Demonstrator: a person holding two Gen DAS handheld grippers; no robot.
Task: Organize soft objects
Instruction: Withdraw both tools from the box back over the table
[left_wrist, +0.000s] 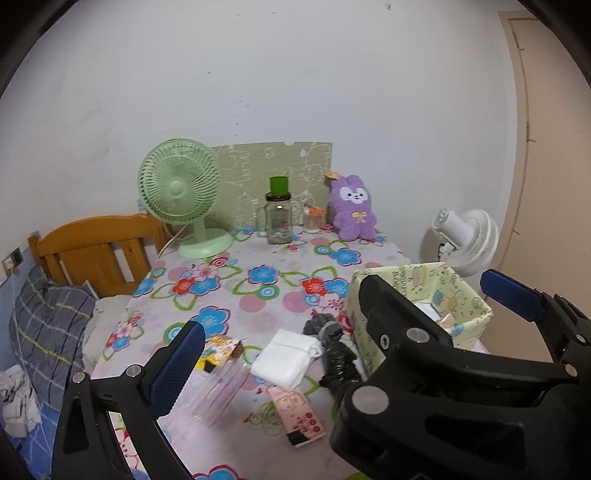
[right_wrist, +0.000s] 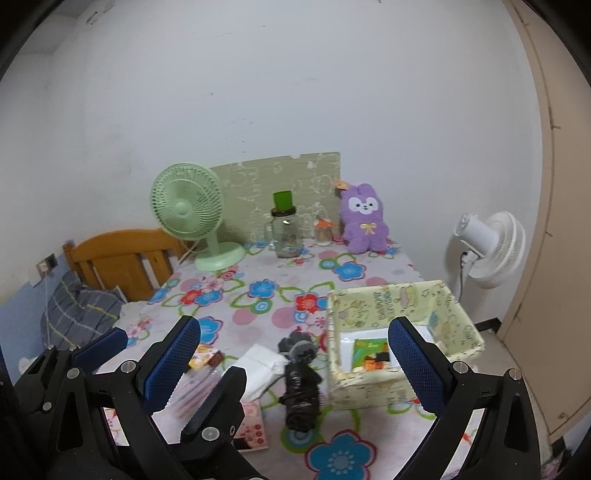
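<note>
Hovering with jaws spread and empty, right gripper (right_wrist: 291, 365) frames the black folded umbrella (right_wrist: 301, 387) lying on the floral tablecloth (right_wrist: 258, 306), long axis pointing away; left gripper (left_wrist: 340, 317) also parted, empty, beside white folded cloth (left_wrist: 286, 356); patterned storage box (right_wrist: 391, 299) just right reads "HAPPY".

A folded white cloth (right_wrist: 263, 363) lies flat near the front edge of the bench (right_wrist: 258, 306). Touching its right side, a dark grey rolled bundle (right_wrist: 301, 384) lies lengthwise. A pale yellow patterned fabric box (right_wrist: 402, 325) stands open-topped at the right edge.
</note>
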